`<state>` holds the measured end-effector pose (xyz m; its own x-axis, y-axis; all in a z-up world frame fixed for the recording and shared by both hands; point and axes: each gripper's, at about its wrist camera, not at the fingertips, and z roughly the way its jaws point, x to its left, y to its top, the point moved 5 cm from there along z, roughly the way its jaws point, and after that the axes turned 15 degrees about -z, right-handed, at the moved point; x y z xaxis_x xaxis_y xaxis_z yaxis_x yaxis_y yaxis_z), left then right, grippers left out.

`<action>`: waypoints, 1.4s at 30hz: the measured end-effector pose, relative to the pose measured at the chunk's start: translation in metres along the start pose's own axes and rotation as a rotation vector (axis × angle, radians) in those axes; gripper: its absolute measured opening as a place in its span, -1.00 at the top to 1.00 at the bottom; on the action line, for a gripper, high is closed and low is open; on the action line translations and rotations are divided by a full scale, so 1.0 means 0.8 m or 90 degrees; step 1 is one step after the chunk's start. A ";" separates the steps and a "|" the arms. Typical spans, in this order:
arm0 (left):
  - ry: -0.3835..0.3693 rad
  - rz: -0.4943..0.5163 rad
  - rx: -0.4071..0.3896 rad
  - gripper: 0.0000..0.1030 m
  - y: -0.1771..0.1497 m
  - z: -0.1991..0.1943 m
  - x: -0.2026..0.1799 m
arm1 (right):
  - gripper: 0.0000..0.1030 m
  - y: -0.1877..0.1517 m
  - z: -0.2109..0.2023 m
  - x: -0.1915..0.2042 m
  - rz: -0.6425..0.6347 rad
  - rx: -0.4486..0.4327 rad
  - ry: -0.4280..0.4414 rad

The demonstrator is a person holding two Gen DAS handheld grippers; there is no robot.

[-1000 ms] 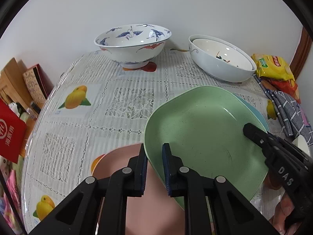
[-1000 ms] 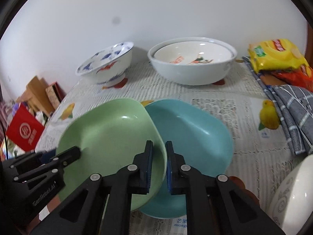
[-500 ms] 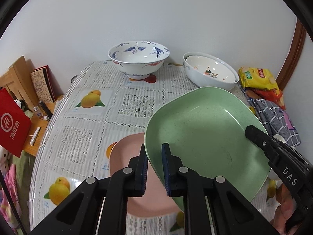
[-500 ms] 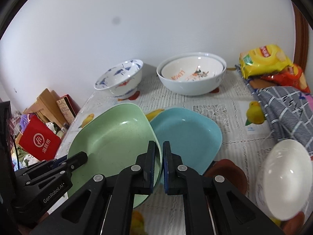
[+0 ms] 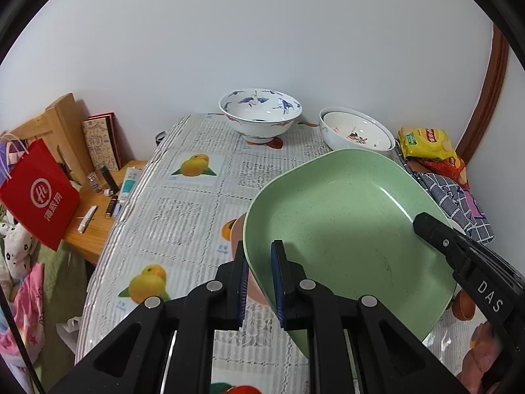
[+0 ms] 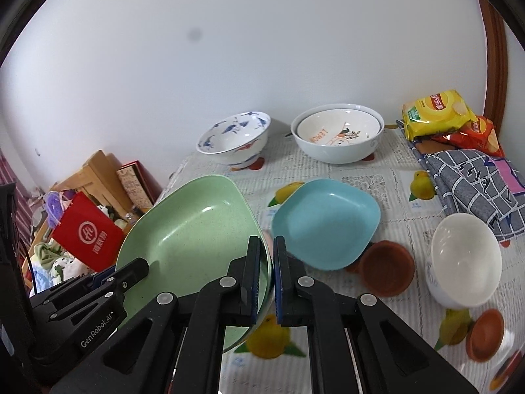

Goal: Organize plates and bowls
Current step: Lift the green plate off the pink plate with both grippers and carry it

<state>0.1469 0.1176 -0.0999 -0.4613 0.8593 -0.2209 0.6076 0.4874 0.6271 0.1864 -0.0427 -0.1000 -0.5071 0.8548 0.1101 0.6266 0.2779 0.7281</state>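
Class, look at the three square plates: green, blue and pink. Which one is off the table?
The green plate: both grippers clamp its rim in the air, while the blue plate rests on the tablecloth.

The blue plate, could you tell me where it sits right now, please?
In the right wrist view, the blue plate lies mid-table, right of the held green plate, with a brown saucer at its lower right.

- You can read "DAS" in white on the black body of the right gripper [image 5: 426, 226].
- You can read "GenRobot.AI" on the side of the left gripper [image 6: 139, 267].
- "LEMON" stands upside down in orange inside the white bowl [image 6: 338, 131].
- The red paper bag [image 5: 39, 193] bears a white round logo over Chinese characters, too small for you to read surely.
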 end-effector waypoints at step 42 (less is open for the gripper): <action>0.007 0.038 0.048 0.74 -0.007 0.078 0.019 | 0.85 -0.048 0.070 0.002 0.098 0.048 -0.003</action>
<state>0.1768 0.1374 -0.1535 -0.4295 0.8859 -0.1754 0.6813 0.4454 0.5809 0.1945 -0.0270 -0.1660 -0.3989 0.8918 0.2136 0.7397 0.1752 0.6497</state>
